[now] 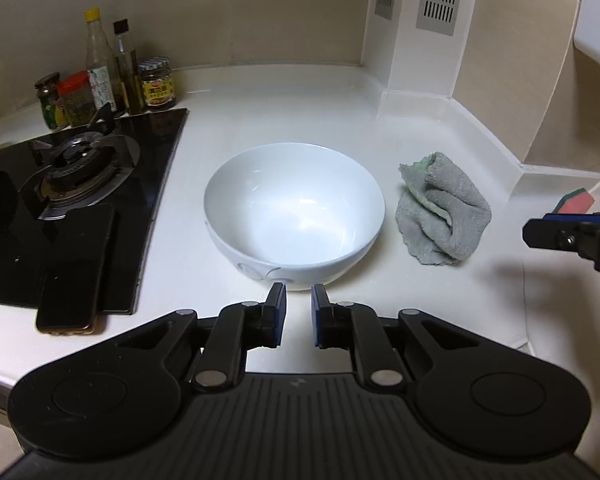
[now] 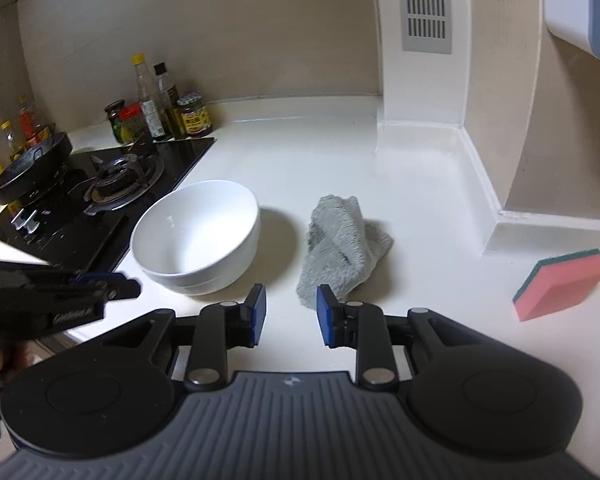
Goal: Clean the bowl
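While the white bowl sits mid-frame on the table, grey cloth just right of it, the left gripper and right gripper hover with fingers parted, holding nothing.

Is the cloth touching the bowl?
Apart. The right wrist view shows bare counter between the bowl and the cloth; the left wrist view shows the same gap.
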